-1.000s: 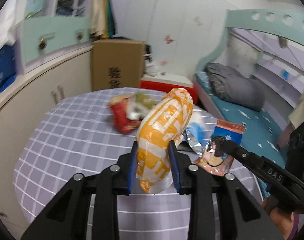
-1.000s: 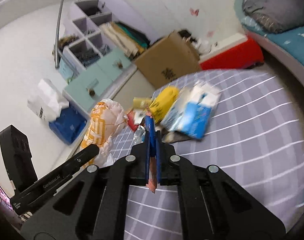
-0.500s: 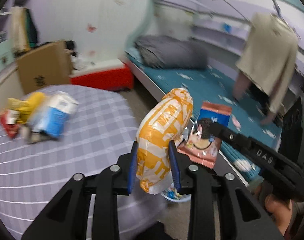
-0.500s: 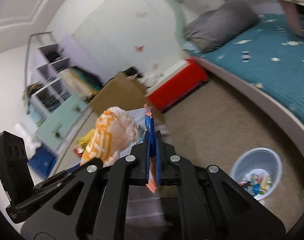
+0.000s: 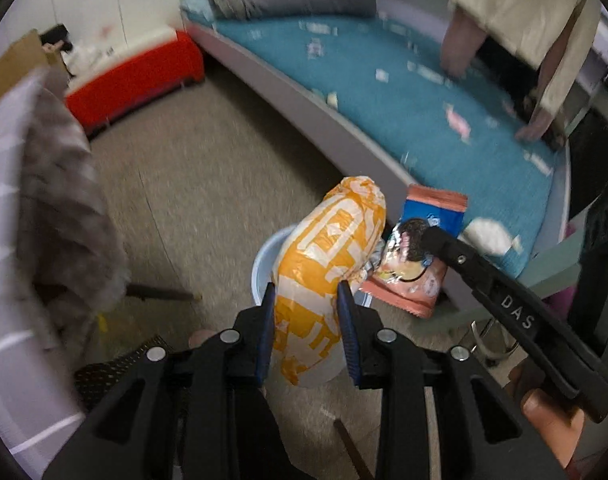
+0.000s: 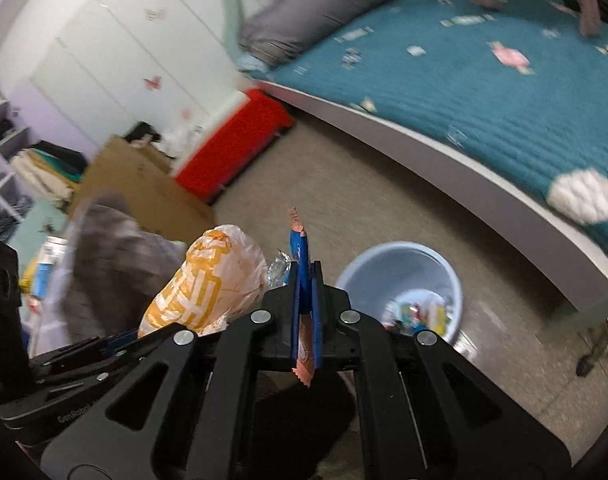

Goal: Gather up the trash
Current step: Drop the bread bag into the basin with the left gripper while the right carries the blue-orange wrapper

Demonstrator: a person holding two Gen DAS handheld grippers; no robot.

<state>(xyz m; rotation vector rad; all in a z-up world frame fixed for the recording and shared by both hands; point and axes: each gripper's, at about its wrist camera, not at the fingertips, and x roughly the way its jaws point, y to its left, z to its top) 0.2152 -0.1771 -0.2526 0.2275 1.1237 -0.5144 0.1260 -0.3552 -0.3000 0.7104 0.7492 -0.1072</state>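
Note:
My left gripper (image 5: 304, 300) is shut on an orange-and-white plastic wrapper (image 5: 328, 264), held above a pale blue trash bin (image 5: 263, 264) whose rim shows behind it. My right gripper (image 6: 304, 276) is shut on a flat pink-and-blue snack packet (image 6: 299, 240), seen edge-on. In the left wrist view the packet (image 5: 420, 256) hangs beside the wrapper. In the right wrist view the wrapper (image 6: 211, 276) is at the left and the bin (image 6: 400, 280), holding several scraps, stands on the floor just right of the packet.
A bed with a teal cover (image 6: 484, 80) curves along the right; a person (image 5: 524, 32) leans on it. A red box (image 6: 231, 148) and cardboard box (image 6: 143, 184) stand by the wall. The checked tablecloth (image 5: 19, 240) hangs at the left. The floor is beige carpet.
Both grippers swung away from the table toward the floor, carrying the wrapper and packet. The bin now lies much closer, under the left gripper.

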